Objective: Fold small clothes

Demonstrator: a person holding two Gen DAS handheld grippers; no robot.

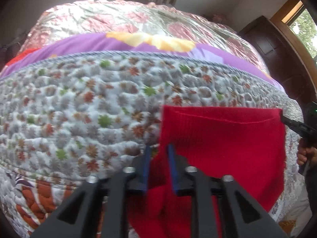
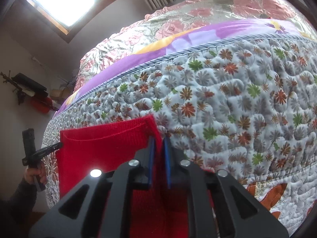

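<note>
- Left gripper [image 1: 158, 148]: black angular frame with silver bolts and blue-faced fingers [image 1: 147, 166]; the jaws stand narrowly apart with the left edge of the red knit garment [image 1: 221, 138] pinched between them.
- Red knit garment: fine ribbed weave, roughly rectangular, with a stitched seam line running just below its straight top edge; it is held up taut between the two grippers over the near part of the quilt [image 1: 79, 103].
- Quilt: pale, puckered padding printed with small rust, green and grey flowers, bordered at the far side by a blue-and-white corded edge; wide bare cloth lies beyond and to the left of the garment.
- Purple sheet [image 1: 95, 43] with yellow patches lies past the cord; behind it is a glossy, crumpled pink-rose bedspread [image 1: 111, 15].
- Right gripper [image 2: 158, 136]: same build; its blue fingers [image 2: 151, 154] close on the garment's right corner, which folds over between them.
- No legible writing or labels are visible.
- A window frame [image 1: 293, 19] bounds the room at far right.
</note>
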